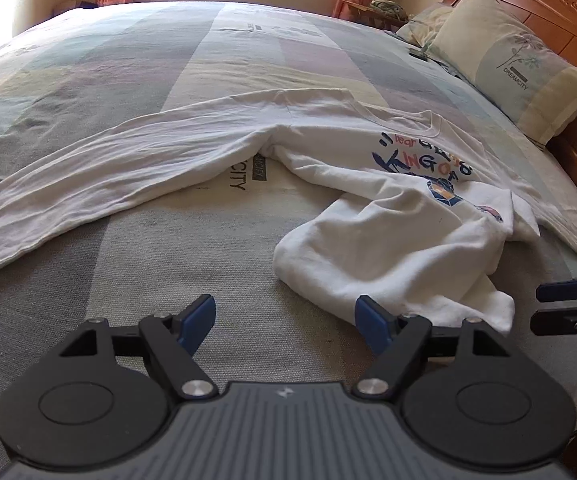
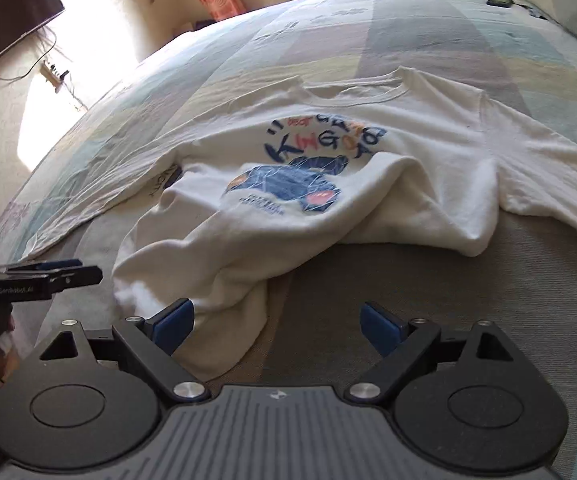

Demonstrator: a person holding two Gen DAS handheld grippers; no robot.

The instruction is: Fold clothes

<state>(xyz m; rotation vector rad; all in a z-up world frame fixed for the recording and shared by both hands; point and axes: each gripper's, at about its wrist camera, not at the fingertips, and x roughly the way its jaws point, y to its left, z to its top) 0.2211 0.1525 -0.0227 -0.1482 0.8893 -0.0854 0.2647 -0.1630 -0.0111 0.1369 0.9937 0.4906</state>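
The left gripper (image 1: 284, 320) and right gripper (image 2: 274, 326) hung low over the striped pastel bedsheet (image 1: 168, 264), both spread wide and holding nothing, the left one level and just beside the right. Just ahead lay the white long-sleeved cotton shirt with a blue printed chest (image 2: 328, 160), face up, its hem rumpled toward the grippers and its sleeves stretched sideways. Judging by that bunching, each gripper would do best to pinch one hem corner and draw it flat.

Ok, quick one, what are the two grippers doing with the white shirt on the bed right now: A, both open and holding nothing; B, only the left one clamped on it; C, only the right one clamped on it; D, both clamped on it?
A: the left gripper and right gripper both have their fingers spread apart, with no fabric of the shirt pinched between them.
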